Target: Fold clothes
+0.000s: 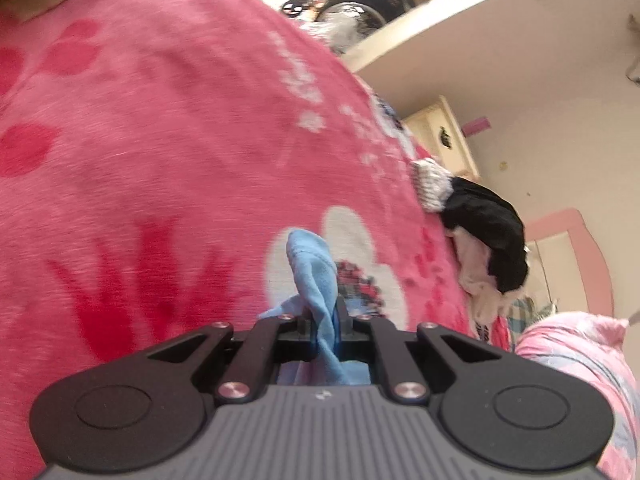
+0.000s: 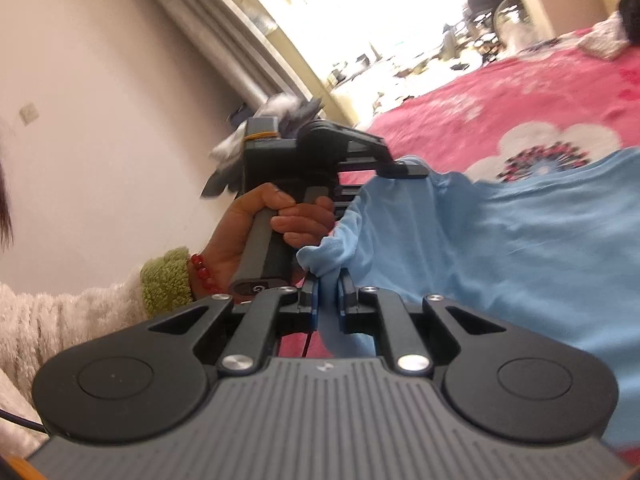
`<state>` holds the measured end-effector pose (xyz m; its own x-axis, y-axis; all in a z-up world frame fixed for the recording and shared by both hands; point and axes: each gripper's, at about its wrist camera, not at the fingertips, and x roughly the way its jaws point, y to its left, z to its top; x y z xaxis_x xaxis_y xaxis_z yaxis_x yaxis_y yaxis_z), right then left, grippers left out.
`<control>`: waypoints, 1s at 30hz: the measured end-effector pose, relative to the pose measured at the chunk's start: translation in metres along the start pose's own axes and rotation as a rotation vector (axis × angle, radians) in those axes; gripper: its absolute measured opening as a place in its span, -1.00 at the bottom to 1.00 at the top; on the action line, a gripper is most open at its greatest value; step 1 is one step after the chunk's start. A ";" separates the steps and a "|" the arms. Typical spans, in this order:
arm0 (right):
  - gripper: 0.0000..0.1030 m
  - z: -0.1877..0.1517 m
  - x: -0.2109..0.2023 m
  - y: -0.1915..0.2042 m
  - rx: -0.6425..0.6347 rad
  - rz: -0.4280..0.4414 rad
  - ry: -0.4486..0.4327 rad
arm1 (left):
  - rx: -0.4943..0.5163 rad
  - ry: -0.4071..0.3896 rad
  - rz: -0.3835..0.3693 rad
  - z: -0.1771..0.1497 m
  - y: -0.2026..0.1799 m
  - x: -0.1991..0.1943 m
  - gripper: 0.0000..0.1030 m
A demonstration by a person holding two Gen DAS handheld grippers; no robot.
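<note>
A light blue garment (image 2: 520, 248) hangs stretched above the pink blanket (image 2: 460, 120). My right gripper (image 2: 328, 292) is shut on a bunched edge of it, cloth poking out past the pads. In the left wrist view my left gripper (image 1: 324, 316) is shut on another edge of the blue garment (image 1: 316, 272), which sticks up between the fingers. The right wrist view also shows the left gripper (image 2: 404, 170) from the side, held by a hand (image 2: 256, 224) in a green-cuffed fuzzy sleeve, pinching the garment's far corner.
The pink flowered blanket (image 1: 160, 140) covers the bed. A pile of black and cream clothes (image 1: 488, 240) lies at its right edge beside a knitted grey piece (image 1: 432, 184). A pink pillow (image 1: 572, 344) sits lower right. A cabinet (image 1: 444, 132) and a wall stand behind.
</note>
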<state>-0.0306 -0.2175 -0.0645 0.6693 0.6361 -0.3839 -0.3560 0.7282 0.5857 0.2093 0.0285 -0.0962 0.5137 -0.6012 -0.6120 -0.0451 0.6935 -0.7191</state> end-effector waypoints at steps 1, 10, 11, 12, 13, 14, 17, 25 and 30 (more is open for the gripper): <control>-0.86 0.002 -0.006 -0.003 0.011 -0.009 -0.019 | 0.016 0.002 -0.005 -0.001 -0.010 0.002 -0.85; -0.86 0.009 -0.061 -0.028 0.120 -0.088 -0.165 | 0.143 0.052 -0.015 -0.022 -0.100 0.043 -0.85; -0.86 0.009 -0.067 -0.033 0.135 -0.099 -0.179 | 0.155 0.058 -0.014 -0.026 -0.109 0.049 -0.85; -0.86 0.009 -0.073 -0.036 0.150 -0.108 -0.192 | 0.172 0.068 -0.014 -0.030 -0.119 0.056 -0.85; -0.86 0.008 -0.080 -0.041 0.164 -0.121 -0.208 | 0.188 0.076 -0.013 -0.034 -0.128 0.062 -0.85; -0.86 0.008 -0.085 -0.045 0.176 -0.135 -0.222 | 0.204 0.086 -0.011 -0.038 -0.137 0.069 -0.85; -0.86 0.007 -0.103 -0.061 0.224 -0.168 -0.265 | 0.250 0.117 -0.001 -0.052 -0.162 0.091 -0.85; -0.86 -0.005 -0.143 -0.107 0.381 -0.255 -0.357 | 0.374 0.200 0.029 -0.091 -0.215 0.145 -0.85; -0.86 -0.013 -0.159 -0.128 0.461 -0.294 -0.403 | 0.447 0.241 0.046 -0.111 -0.236 0.167 -0.85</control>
<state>-0.1000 -0.4089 -0.0873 0.9184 0.2186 -0.3299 0.1322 0.6163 0.7763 0.2104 -0.2795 -0.0648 0.3048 -0.6040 -0.7364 0.3350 0.7917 -0.5108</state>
